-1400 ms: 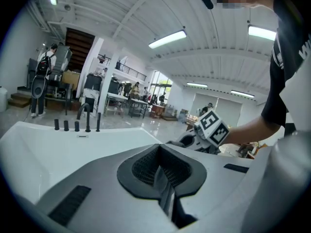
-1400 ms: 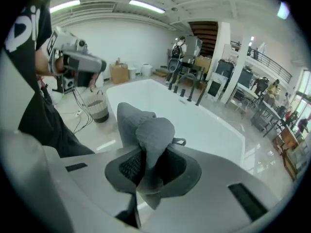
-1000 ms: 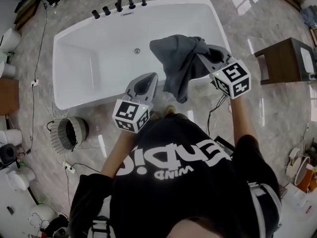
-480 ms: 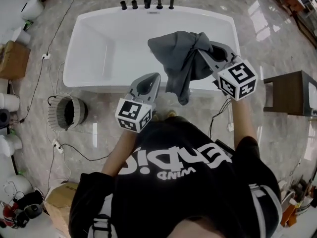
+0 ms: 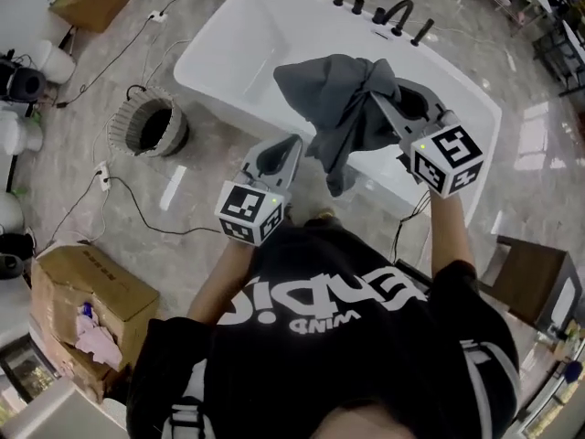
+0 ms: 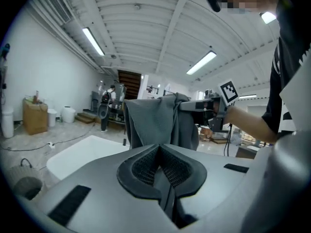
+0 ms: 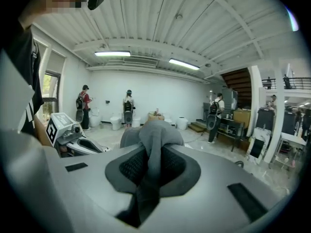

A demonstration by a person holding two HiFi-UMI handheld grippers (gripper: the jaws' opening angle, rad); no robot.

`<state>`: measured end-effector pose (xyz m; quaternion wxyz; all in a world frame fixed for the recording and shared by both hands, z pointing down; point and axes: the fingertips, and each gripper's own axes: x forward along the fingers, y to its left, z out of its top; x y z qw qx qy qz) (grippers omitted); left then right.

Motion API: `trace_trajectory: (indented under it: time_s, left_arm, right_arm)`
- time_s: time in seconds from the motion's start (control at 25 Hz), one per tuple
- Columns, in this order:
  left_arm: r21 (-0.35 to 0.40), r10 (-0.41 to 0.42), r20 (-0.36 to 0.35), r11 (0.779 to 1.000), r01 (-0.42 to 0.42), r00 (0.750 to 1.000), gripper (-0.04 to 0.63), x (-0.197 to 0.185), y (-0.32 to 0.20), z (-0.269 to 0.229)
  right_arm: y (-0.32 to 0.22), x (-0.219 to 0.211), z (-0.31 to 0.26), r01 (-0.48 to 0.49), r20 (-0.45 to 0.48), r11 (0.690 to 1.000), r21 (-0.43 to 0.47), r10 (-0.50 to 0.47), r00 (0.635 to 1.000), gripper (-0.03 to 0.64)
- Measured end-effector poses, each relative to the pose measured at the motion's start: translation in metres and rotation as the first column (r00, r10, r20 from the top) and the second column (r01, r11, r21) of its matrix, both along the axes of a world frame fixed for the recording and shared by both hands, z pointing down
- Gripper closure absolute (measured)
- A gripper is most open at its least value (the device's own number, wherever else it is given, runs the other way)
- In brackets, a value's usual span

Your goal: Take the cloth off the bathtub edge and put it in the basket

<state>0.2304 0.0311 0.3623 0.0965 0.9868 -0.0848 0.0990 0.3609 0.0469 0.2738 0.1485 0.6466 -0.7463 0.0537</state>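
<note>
The cloth (image 5: 340,108) hangs in the air, bunched and pinched at its top by the right tool (image 5: 377,99). Its loose end dangles in front of the person's chest, and it touches nothing else. It is already off the bathtub (image 5: 265,26) edge, and it has kept the same draped shape in that tool over the last second, so the grip looks secure. The right gripper view shows a fold of grey fabric clamped between the pads.

What has changed is the setting around it. A second ago the bathtub lay square ahead, with the basket (image 5: 137,108) low on the left. Now the bathtub runs diagonally away to the upper right. The basket stands on the floor (image 5: 201,190) ahead and to the left, just beside the tub's near corner. The person has swung towards the basket, carrying the cloth along.

The left tool (image 5: 292,143) is clenched on nothing, its pads meeting with no fabric between them. It rides just beside the cloth's hanging tail and points roughly towards the basket.

For the task, I judge the lifting step done and the carry under way. The cloth is still well apart from the basket's mouth. It has to travel further left and come down over the opening before the right tool lets go. The trailing end could catch on the rim.
</note>
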Motion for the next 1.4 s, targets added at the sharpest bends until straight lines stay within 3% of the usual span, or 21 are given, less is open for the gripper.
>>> trace_trajectory:
  time_s: [0.12,0.28,0.52,0.76,1.08,1.4]
  left_arm:
    - [0.004,-0.129,0.0,0.992,0.129,0.992,0.583,-0.04,-0.033,-0.001]
    - [-0.008,-0.3,0.006,0.954,0.3,0.954,0.583,-0.109,-0.076,0.002]
    - [-0.007,-0.437,0.011,0.899,0.437,0.899,0.583,-0.206,-0.127,0.004]
    - [-0.008,-0.534,0.009,0.846,0.534,0.846,0.583,-0.28,-0.174,0.007]
    - [-0.012,-0.623,-0.007,0.783,0.622,0.783,0.583,-0.336,-0.213,0.006]
    - [-0.038,-0.66,-0.002,0.751,0.659,0.751,0.583,-0.376,-0.24,0.017]
  right_arm:
    - [-0.043,-0.035,0.002,0.106,0.014,0.994,0.003,-0.106,0.994,0.565]
    - [-0.104,-0.101,0.007,0.244,0.031,0.97,0.004,-0.244,0.969,0.565]
    - [-0.177,-0.196,0.008,0.353,0.042,0.936,0.013,-0.353,0.935,0.565]
    - [-0.237,-0.276,0.012,0.435,0.065,0.9,0.019,-0.435,0.898,0.565]
    - [-0.291,-0.341,0.014,0.524,0.071,0.851,0.007,-0.523,0.849,0.565]
    - [-0.339,-0.387,0.013,0.552,0.072,0.834,0.01,-0.551,0.832,0.565]
